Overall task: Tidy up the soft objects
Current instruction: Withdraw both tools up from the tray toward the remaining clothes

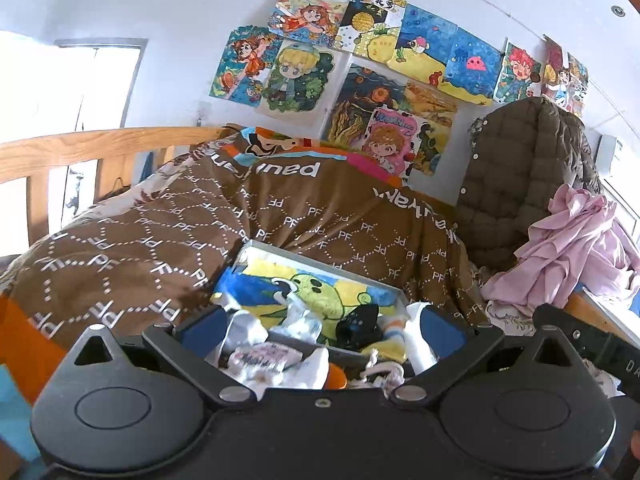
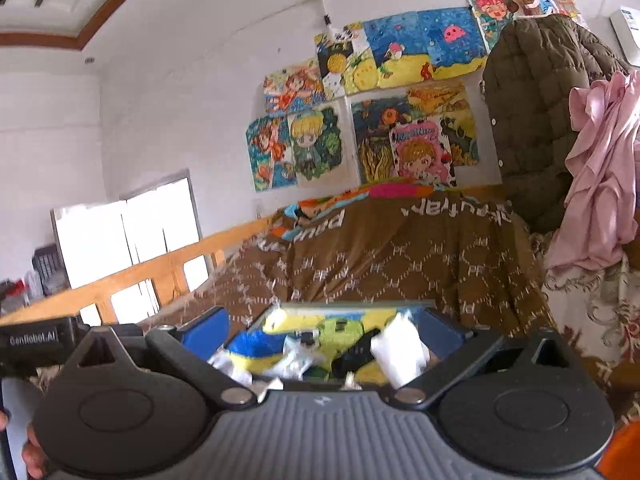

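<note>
Both grippers' fingers (image 1: 202, 326) (image 2: 206, 330) stand wide, the sock-filled box (image 1: 320, 270) lying between and just beyond them.

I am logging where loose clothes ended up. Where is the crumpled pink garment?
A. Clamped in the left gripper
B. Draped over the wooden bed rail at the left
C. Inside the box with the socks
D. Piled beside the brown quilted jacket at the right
D: the pink garment lies heaped next to the quilted jacket, away from the box and both grippers.

One box (image 1: 256, 249), one black sock (image 1: 357, 323) (white socks: uncountable), two coats.
</note>
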